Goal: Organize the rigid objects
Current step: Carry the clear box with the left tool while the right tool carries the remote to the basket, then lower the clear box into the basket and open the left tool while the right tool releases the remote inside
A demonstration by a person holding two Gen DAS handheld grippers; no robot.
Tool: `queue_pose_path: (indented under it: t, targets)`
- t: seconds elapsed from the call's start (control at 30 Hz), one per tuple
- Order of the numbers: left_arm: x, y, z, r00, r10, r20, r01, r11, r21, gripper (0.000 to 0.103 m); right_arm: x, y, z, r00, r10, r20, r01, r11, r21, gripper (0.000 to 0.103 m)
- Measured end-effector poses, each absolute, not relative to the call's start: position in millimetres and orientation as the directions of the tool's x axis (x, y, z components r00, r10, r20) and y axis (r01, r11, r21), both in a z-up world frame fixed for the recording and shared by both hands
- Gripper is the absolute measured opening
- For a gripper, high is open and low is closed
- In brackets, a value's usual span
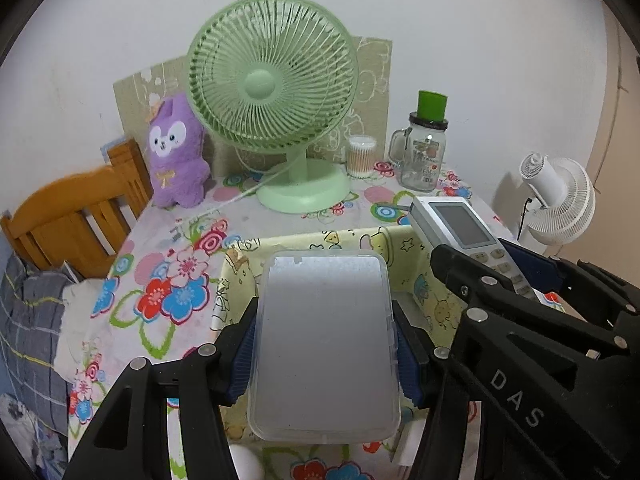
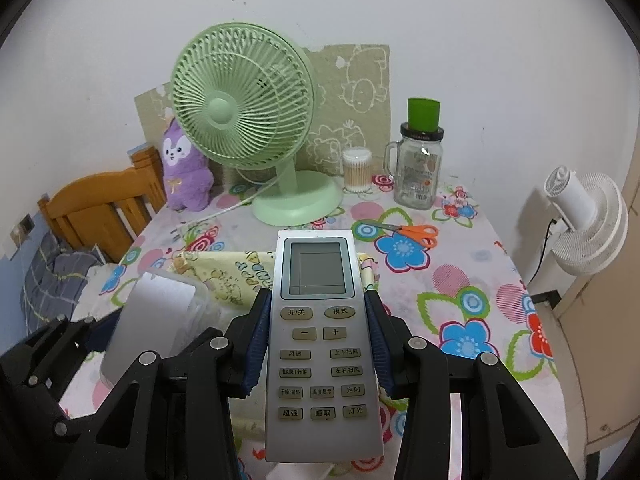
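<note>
My left gripper (image 1: pixel 325 354) is shut on a flat translucent plastic box (image 1: pixel 326 344), its blue pads pressing both long sides. The box hangs above a yellow cartoon-print fabric bin (image 1: pixel 436 276) on the flowered table. My right gripper (image 2: pixel 318 344) is shut on a silver remote control (image 2: pixel 320 344), screen and buttons facing up. In the left wrist view that remote (image 1: pixel 460 230) and the right gripper (image 1: pixel 496 272) sit just right of the box, over the bin's right edge. The right wrist view shows the plastic box (image 2: pixel 156 316) at lower left and the yellow bin (image 2: pixel 228 276) behind the remote.
A green desk fan (image 1: pixel 272 96) stands at the table's back, with a purple plush toy (image 1: pixel 176 152) to its left. A cotton-swab tub (image 1: pixel 361 156) and a glass jar with a green cap (image 1: pixel 424 152) stand at its right. Orange scissors (image 2: pixel 404 234) lie on the cloth. A white fan (image 2: pixel 584 220) stands off the right edge, a wooden headboard (image 1: pixel 80 216) at left.
</note>
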State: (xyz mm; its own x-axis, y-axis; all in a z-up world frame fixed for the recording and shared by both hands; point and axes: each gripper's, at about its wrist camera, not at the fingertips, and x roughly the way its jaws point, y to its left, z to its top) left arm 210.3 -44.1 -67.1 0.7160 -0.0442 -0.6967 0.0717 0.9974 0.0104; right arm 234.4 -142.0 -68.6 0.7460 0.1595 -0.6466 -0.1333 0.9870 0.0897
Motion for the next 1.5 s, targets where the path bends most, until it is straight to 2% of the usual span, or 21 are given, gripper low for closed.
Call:
queue_pose_path:
  t: [0.53,0.73,0.8,1.0,1.3,1.43,1.5]
  targets:
    - [233.6,-35.6,-101.2,0.652,-0.003,-0.758,0.033,0.999,0.025,0.061,260.7,-136.2,-103.8,0.681,0.138,-0.719,-0.104,0.99,0.091,0.048]
    - [235.9,-33.6,-112.0,0.634,0.02,-0.773,0.018,0.999,0.041,0.062,260.6,-125.8,-107.4,0.695,0.081,-0.715,-0.096,0.995,0.019,0.048]
    - [235.0,-36.0,-112.3,0.632,0.01,-0.775,0.032,0.999,0.039,0.071,260.5,-124.1,-108.0,0.697,0.069,-0.714,-0.091,0.996,0.007,0.049]
    - [233.1,-39.8,-111.5,0.631,0.008,-0.776,0.043,0.998,0.045,0.081,261.8,-122.3,-108.3,0.7,0.045,-0.713,-0.081,0.997,-0.016,0.049]
    - [222.0,-40.2,-100.3,0.65,0.007,-0.76,0.049,0.997,0.051,0.093,254.4,-121.6,-103.5,0.677,0.082,-0.731,-0.095,0.995,0.024,0.064]
    - [214.9,-37.9,-93.6,0.658,-0.001,-0.753,0.049,0.998,0.042,0.095,244.6,-121.5,-96.2,0.686,0.1,-0.721,-0.103,0.994,0.04,0.073]
    - [211.5,-37.9,-90.6,0.663,0.002,-0.749,0.049,0.998,0.045,0.095,238.7,-120.8,-91.0,0.698,0.085,-0.711,-0.096,0.995,0.025,0.081]
